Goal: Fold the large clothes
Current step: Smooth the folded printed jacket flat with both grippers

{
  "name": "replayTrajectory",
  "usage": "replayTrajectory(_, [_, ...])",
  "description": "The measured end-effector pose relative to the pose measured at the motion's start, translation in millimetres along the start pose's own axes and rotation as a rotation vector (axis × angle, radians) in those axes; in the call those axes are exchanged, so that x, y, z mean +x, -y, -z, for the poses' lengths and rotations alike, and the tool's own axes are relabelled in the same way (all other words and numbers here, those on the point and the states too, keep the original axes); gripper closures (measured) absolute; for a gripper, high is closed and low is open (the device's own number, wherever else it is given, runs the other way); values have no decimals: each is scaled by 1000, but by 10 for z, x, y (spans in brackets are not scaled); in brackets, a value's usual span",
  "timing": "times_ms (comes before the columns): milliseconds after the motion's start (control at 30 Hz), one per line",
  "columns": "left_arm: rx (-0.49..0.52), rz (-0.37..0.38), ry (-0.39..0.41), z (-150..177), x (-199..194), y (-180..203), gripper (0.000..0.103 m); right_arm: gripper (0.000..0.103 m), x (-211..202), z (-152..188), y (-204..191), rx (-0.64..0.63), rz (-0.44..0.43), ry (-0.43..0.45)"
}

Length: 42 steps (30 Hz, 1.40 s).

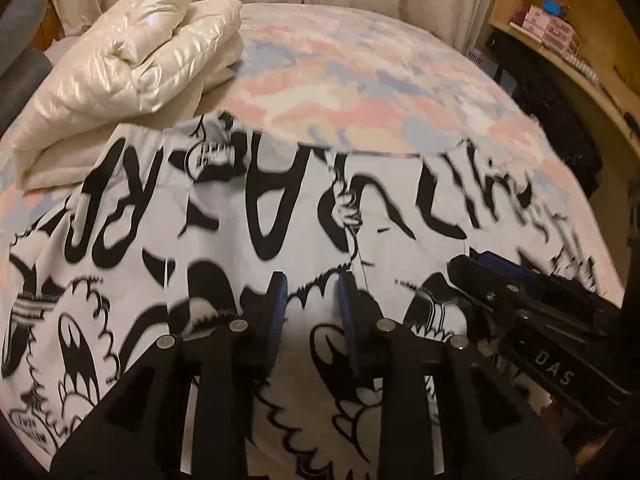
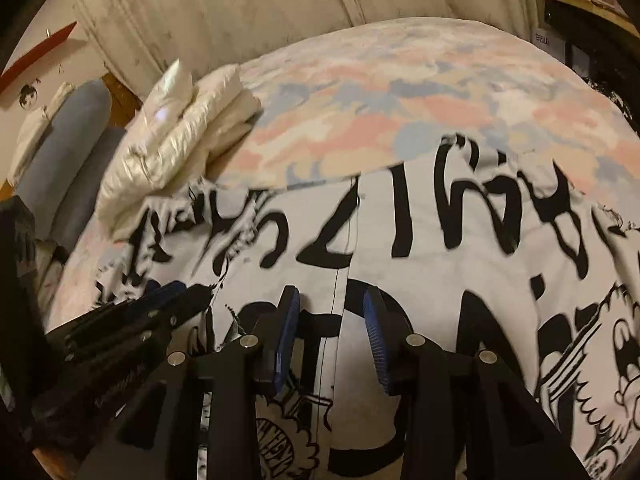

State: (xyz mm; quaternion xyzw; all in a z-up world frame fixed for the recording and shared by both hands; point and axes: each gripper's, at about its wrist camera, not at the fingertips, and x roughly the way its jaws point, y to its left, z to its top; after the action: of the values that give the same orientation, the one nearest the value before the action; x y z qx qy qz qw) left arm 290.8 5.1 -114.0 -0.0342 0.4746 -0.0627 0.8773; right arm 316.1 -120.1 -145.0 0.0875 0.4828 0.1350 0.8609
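A large white garment with black cartoon print [image 1: 240, 216] lies spread across the near part of the bed, also in the right wrist view [image 2: 440, 248]. My left gripper [image 1: 311, 288] is open, its blue-padded fingers hovering just over the cloth with nothing between them. My right gripper [image 2: 331, 304] is open too, over the garment near a seam line. The right gripper shows at the right of the left wrist view [image 1: 520, 292], and the left gripper at the left of the right wrist view [image 2: 160, 304]. They are close side by side.
A folded cream puffer jacket [image 1: 132, 64] lies at the bed's far left, touching the garment's edge. The bedspread [image 1: 360, 72] is pastel pink and blue. A wooden shelf with boxes [image 1: 560, 32] stands to the right. Grey-blue bolsters [image 2: 76, 152] lie left of the bed.
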Motion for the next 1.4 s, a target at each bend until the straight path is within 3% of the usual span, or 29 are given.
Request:
replayTrajectory(200, [56, -55, -28, 366, -33, 102, 79, 70, -34, 353, -97, -72, 42, -20])
replayTrajectory(433, [23, -28, -34, 592, -150, 52, 78, 69, -201, 840, -13, -62, 19, 9])
replayTrajectory(600, [27, -26, -5, 662, -231, 44, 78, 68, -232, 884, 79, 1, -5, -10])
replayTrajectory(767, [-22, 24, 0, 674, -375, 17, 78, 65, -358, 881, -41, -41, 59, -6])
replayTrajectory(900, [-20, 42, 39, 734, -674, 33, 78, 53, -586, 942, -146, -66, 69, 4])
replayTrajectory(1100, [22, 7, 87, 874, -1148, 62, 76, 49, -1047, 1099, -333, -75, 49, 32])
replayTrajectory(1200, [9, 7, 105, 994, -1399, -13, 75, 42, -1310, 1214, -451, -83, 24, 59])
replayTrajectory(1400, [-59, -8, 129, 1296, -1805, -331, 75, 42, -1757, 1457, -704, -140, 37, 135])
